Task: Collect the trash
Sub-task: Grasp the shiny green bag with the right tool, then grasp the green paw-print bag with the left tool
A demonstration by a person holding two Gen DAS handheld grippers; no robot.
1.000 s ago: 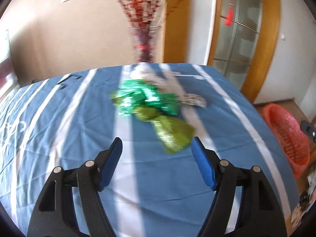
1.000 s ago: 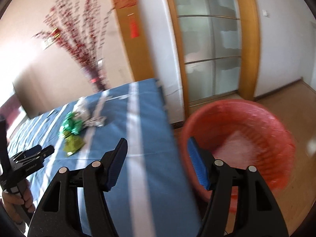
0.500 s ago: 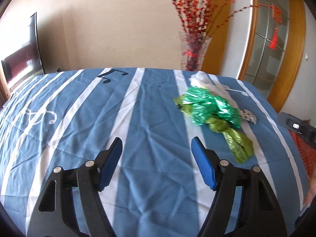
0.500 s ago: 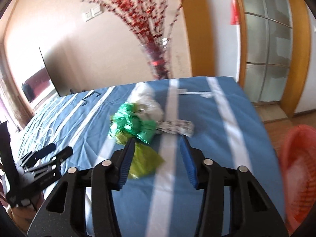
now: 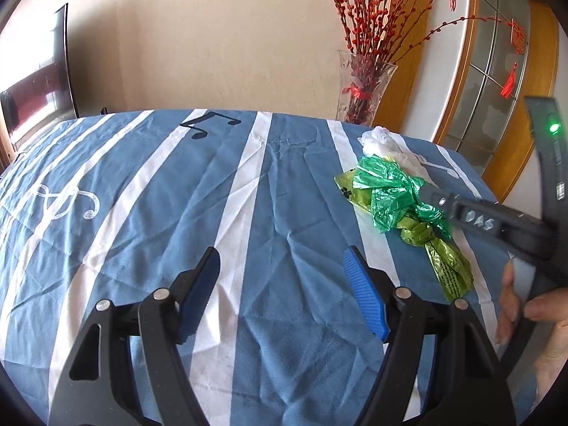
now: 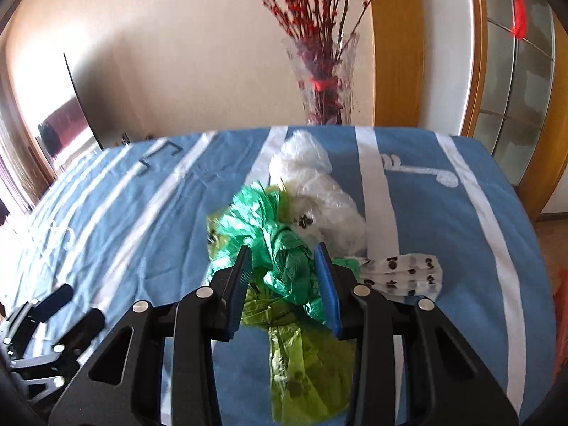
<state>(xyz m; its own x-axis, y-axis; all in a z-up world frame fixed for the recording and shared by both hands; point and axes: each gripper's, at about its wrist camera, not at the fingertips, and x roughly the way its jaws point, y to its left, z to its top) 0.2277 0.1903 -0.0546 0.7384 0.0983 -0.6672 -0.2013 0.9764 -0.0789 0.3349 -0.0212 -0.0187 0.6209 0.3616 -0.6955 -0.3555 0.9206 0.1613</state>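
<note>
A crumpled green plastic bag (image 6: pixel 248 220) lies on the blue striped cloth (image 5: pixel 177 195), tangled with a knotted yellow-green bag (image 6: pixel 305 372). Behind them is a white plastic bag (image 6: pixel 312 184), and to the right a small patterned wrapper (image 6: pixel 404 273). My right gripper (image 6: pixel 283 248) has its jaws closing around the green bag, whose plastic fills the gap between the pads. In the left wrist view the green bag (image 5: pixel 390 191) sits at the right with the right gripper (image 5: pixel 429 193) reaching into it. My left gripper (image 5: pixel 281 252) hovers open over bare cloth, left of the pile.
A glass vase (image 5: pixel 362 88) of red branches stands beyond the far edge. A dark screen (image 5: pixel 35 81) leans at the left wall. A red basket's rim (image 6: pixel 561 301) shows past the right edge. A person's hand (image 5: pixel 532 312) holds the right tool.
The right gripper swung from the red basket over to the bag pile and its jaws narrowed around the green bag. The left gripper shifted left, away from the pile, still open.
</note>
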